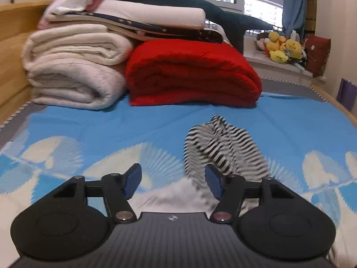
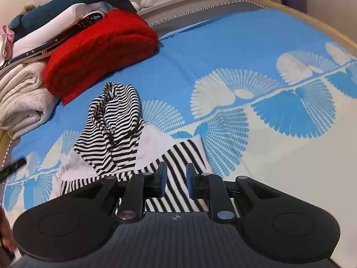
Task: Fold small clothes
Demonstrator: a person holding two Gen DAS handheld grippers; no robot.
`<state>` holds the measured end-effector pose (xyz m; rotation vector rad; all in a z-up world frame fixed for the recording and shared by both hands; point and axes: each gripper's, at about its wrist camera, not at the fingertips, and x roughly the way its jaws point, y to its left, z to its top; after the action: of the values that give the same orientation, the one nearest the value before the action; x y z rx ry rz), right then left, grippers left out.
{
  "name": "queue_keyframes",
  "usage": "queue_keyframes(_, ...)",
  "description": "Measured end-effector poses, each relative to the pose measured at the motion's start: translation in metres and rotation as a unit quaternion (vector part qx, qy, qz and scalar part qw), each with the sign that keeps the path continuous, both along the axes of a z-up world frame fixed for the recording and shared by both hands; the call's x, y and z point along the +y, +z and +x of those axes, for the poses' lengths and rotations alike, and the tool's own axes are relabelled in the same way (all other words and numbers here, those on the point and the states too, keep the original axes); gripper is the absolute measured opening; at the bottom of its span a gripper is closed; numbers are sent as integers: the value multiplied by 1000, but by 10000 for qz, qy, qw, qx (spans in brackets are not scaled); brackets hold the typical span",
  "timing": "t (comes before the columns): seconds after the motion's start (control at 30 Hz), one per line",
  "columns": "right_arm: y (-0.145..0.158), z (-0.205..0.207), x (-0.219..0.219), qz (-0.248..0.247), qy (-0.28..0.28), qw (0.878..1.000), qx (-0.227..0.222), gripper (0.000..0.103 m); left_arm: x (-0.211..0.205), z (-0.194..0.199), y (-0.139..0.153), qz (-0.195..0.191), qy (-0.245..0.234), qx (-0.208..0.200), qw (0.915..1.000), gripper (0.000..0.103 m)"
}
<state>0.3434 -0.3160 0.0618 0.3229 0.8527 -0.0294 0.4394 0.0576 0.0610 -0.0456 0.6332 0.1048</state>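
Note:
A small black-and-white striped garment with white panels lies crumpled on the blue and white patterned bed cover. In the left wrist view it lies just ahead and right of my left gripper, which is open and empty above the garment's white part. My right gripper hovers over the garment's flat striped near edge. Its jaws stand a little apart with nothing between them.
A folded red blanket and cream blankets are stacked at the head of the bed, with more folded bedding and a dark plush shark on top. Plush toys sit on the windowsill. A wooden bed frame runs along the sides.

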Motion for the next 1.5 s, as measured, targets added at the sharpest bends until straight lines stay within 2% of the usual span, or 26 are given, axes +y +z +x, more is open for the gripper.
queue_keyframes(0.03, -1, 1, -1, -11, -3, 10000, 6, 19, -1, 18, -2, -54, -112, 28, 9999, 47)
queue_keyframes(0.07, -2, 2, -2, 0, -8, 10000, 23, 19, -3, 34, -6, -69, -215, 74, 9997, 23)
queue_keyframes(0.1, -4, 4, -4, 30, -10, 10000, 49, 19, -5, 52, -12, -80, -317, 146, 9994, 12)
queue_keyframes(0.23, -8, 10, -7, 38, -52, 9999, 100, 19, -9, 120, -42, -164, -396, 477, 9979, 12)
queue_keyframes(0.37, -18, 16, -11, 31, -116, 9997, 198, 19, -8, 182, -81, -435, -346, 846, 9949, 12)
queue_keyframes(0.53, -33, 20, -8, -86, -23, 9992, 382, 19, -13, 241, -114, -559, -247, 956, 9935, 16)
queue_keyframes(0.57, -36, 20, -7, -152, 27, 9990, 413, 19, -13, 252, -119, -592, -178, 923, 9938, 22)
queue_keyframes(0.6, -39, 20, -6, -212, 72, 9988, 441, 19, -12, 263, -122, -619, -105, 881, 9941, 38)
queue_keyframes(0.63, -42, 21, -5, -269, 113, 9984, 480, 19, -10, 274, -126, -647, -23, 852, 9943, 48)
queue_keyframes(0.67, -47, 22, -4, -307, 137, 9979, 550, 19, -9, 285, -129, -675, 84, 851, 9941, 66)
queue_keyframes(0.7, -51, 25, -5, -308, 133, 9976, 604, 19, -6, 296, -134, -724, 166, 888, 9933, 73)
queue_keyframes(0.87, -58, 31, -11, -266, -4, 9974, 670, 19, 0, 336, -160, -924, 248, 1335, 9864, 72)
queue_keyframes(0.9, -58, 32, -12, -265, -10, 9975, 662, 19, -2, 339, -164, -876, 232, 1387, 9862, 68)
queue_keyframes(0.93, -58, 32, -11, -267, -6, 9974, 664, 19, -4, 340, -166, -830, 198, 1378, 9868, 64)
queue_keyframes(0.97, -59, 33, -11, -266, 8, 9974, 675, 19, -6, 340, -167, -818, 91, 1356, 9873, 39)
queue_keyframes(1.0, -60, 33, -11, -261, 19, 9973, 686, 19, -10, 339, -166, -782, -26, 1337, 9879, 16)
queue_keyframes(1.03, -61, 34, -11, -259, 23, 9972, 706, 19, -15, 336, -163, -676, -116, 1280, 9894, 7)
queue_keyframes(1.17, -57, 34, -14, -203, -64, 9973, 698, 19, -33, 301, -129, -335, -704, 834, 9935, 4)
queue_keyframes(1.27, -49, 33, -15, -171, -105, 9981, 587, 19, -44, 240, -90, -344, -1472, 421, 9876, 4)
queue_keyframes(1.33, -45, 30, -16, -152, -113, 9984, 532, 19, -55, 180, -63, -148, -2115, 175, 9771, 3)
queue_keyframes(1.37, -42, 29, -18, -135, -130, 9986, 503, 19, -58, 142, -50, -85, -2459, 98, 9692, 3)
queue_keyframes(1.47, -32, 24, -23, -28, -243, 9990, 386, 19, -60, 20, -21, -139, -3397, 134, 9404, 3)
queue_keyframes(1.5, -28, 22, -24, 16, -290, 9991, 320, 19, -59, -17, -16, -146, -3635, 285, 9310, 4)
